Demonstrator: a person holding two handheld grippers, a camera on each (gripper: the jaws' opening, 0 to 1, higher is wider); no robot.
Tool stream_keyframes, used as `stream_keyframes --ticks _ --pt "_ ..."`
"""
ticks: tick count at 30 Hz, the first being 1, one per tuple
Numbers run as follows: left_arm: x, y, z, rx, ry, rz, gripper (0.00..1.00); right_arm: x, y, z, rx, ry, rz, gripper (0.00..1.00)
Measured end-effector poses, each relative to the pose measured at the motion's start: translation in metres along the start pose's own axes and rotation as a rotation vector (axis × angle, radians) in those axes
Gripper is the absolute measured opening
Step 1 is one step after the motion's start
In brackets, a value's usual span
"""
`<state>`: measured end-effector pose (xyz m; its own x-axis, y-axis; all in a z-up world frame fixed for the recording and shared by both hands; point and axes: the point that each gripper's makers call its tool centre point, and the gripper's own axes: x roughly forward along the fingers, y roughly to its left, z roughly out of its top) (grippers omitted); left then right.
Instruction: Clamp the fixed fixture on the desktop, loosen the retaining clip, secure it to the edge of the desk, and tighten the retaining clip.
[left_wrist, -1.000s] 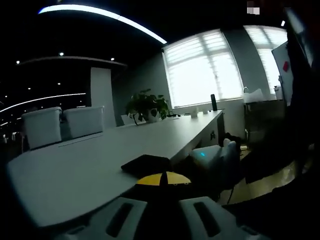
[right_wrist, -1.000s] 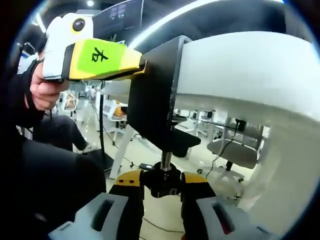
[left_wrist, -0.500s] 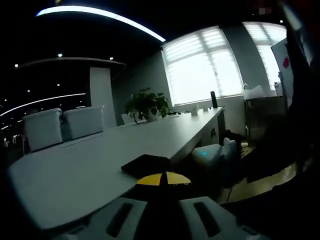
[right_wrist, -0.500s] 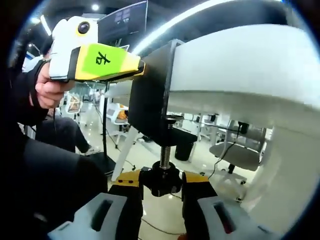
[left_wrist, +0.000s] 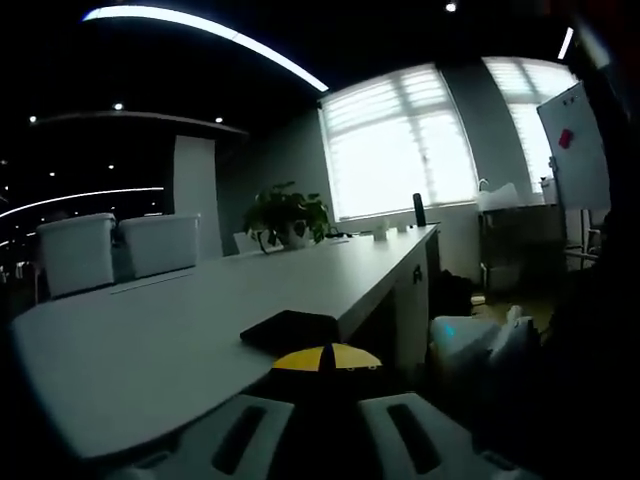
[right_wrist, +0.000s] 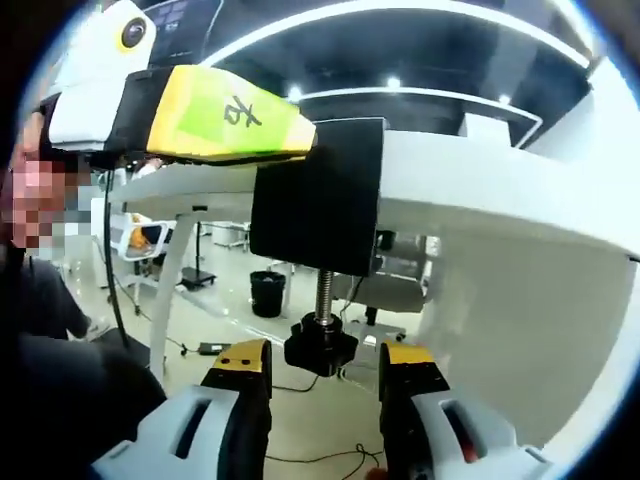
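Right gripper (right_wrist: 322, 375): jaws apart, either side of the clamp knob (right_wrist: 320, 350), gaps visible on both sides, not pinching it. Knob sits at the bottom of a threaded screw (right_wrist: 325, 293) under the black clamp (right_wrist: 318, 196), which is hooked over the white desk (right_wrist: 470, 215) edge. Left gripper (right_wrist: 195, 100) comes in from upper left in the right gripper view, yellow tips on the clamp's top corner; green label with a character on its side. In the left gripper view its yellow tips (left_wrist: 326, 358) meet at the clamp's flat top (left_wrist: 290, 328) on the desktop (left_wrist: 180, 330), so closed on the clamp. Beyond the clamp: desk legs, black bin (right_wrist: 268, 293) on the floor, cables. Far end of the desk in the left gripper view: potted plant (left_wrist: 285, 214), bright blinds (left_wrist: 395, 140), two white chair backs (left_wrist: 115, 250) at left, whiteboard (left_wrist: 575, 145) at right. Person's dark clothing blocks the lower right of that view.
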<state>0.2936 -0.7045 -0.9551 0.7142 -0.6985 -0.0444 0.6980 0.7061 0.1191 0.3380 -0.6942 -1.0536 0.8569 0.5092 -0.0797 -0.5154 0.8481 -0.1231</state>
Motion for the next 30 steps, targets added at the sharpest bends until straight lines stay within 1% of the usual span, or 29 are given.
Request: stream_keyframes --ticks 2,5,7,11,13,14,15,16,18,20,22,25,27,28,29,30 --pt "0.0 0.0 0.0 -0.007 -0.009 -0.006 0.01 0.002 -0.001 -0.001 0.018 0.016 -0.042 0.4" --pt "-0.001 0.0 0.0 -0.018 -0.024 -0.015 0.01 0.007 0.0 -0.001 0.021 0.032 -0.083 0.4" --pt "-0.001 0.0 0.0 -0.026 -0.031 -0.022 0.01 0.013 -0.006 0.001 0.03 0.03 -0.109 0.39" --pt "-0.001 0.0 0.0 -0.029 -0.041 -0.031 0.01 0.016 -0.005 -0.002 0.029 0.046 -0.114 0.36" --pt "-0.001 0.0 0.0 -0.028 -0.047 -0.033 0.01 0.016 -0.005 -0.001 0.017 0.044 -0.115 0.35" --pt "-0.001 0.0 0.0 -0.031 -0.05 -0.034 0.01 0.017 -0.005 -0.002 0.008 0.049 -0.12 0.33" --pt "-0.001 0.0 0.0 -0.032 -0.052 -0.033 0.01 0.017 -0.007 -0.003 0.007 0.054 -0.123 0.27" --pt "-0.002 0.0 0.0 -0.03 -0.054 -0.033 0.01 0.017 -0.007 -0.003 0.006 0.057 -0.127 0.26" --pt "-0.002 0.0 0.0 -0.03 -0.056 -0.032 0.01 0.018 -0.005 -0.002 -0.008 0.054 -0.13 0.26" --pt "-0.002 0.0 0.0 -0.025 -0.056 -0.031 0.01 0.019 -0.005 -0.002 0.013 0.049 -0.129 0.25" --pt "-0.002 0.0 0.0 -0.015 -0.055 -0.03 0.01 0.019 -0.004 -0.002 0.016 0.046 -0.118 0.25" --pt "-0.001 0.0 0.0 -0.004 -0.053 -0.022 0.01 0.02 -0.005 -0.002 -0.021 0.046 -0.087 0.24" --pt "-0.001 0.0 0.0 -0.009 -0.052 -0.017 0.01 0.022 -0.004 -0.001 -0.065 0.041 -0.042 0.24" --pt "-0.001 0.001 0.0 -0.017 -0.055 -0.017 0.01 0.021 -0.003 -0.002 -0.056 0.037 -0.021 0.24" --pt "-0.001 0.001 0.0 -0.021 -0.058 -0.018 0.01 0.022 -0.001 -0.001 -0.062 0.026 0.021 0.23" --pt "-0.001 0.001 0.0 -0.024 -0.06 -0.015 0.01 0.021 -0.001 -0.002 -0.061 0.025 0.046 0.23"
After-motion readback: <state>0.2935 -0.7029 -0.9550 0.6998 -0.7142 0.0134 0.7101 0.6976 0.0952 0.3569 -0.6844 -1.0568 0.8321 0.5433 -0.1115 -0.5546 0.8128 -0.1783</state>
